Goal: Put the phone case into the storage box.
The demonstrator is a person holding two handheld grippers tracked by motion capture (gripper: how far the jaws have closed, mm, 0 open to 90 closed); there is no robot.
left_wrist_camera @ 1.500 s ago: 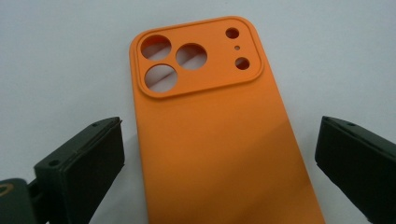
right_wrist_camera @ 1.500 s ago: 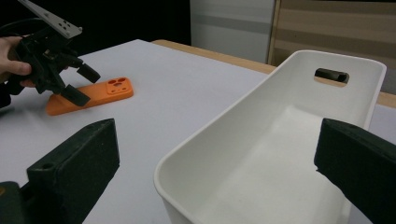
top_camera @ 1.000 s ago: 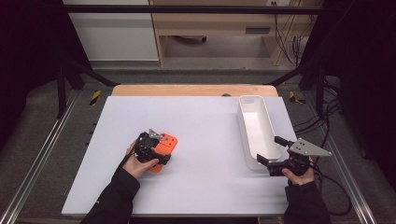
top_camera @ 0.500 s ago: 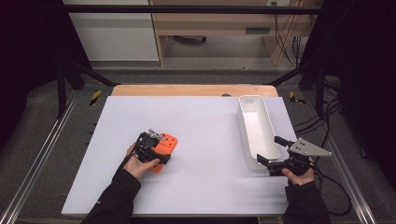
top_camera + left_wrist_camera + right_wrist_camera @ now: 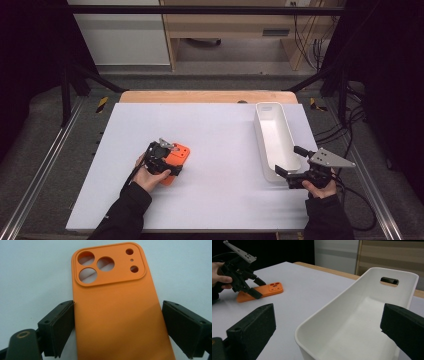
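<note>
Close up, left gripper (image 5: 117,322) jaws straddle orange phone case (image 5: 117,305), seemingly ungripped

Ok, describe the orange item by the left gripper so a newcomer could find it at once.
On the white table, look left of middle, where the left gripper straddles a flat orange phone case. It lies back up, with round camera cutouts at its far end. It is orange, unlike the long white bin at the right.

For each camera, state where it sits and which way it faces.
High view: above the near table edge, looking forward and down; both forearms, left claw, right claw.
Left gripper view: on the left claw, looking down at the orange phone case.
Right gripper view: on the right claw, facing the white bin.
Shared: case, bin.
</note>
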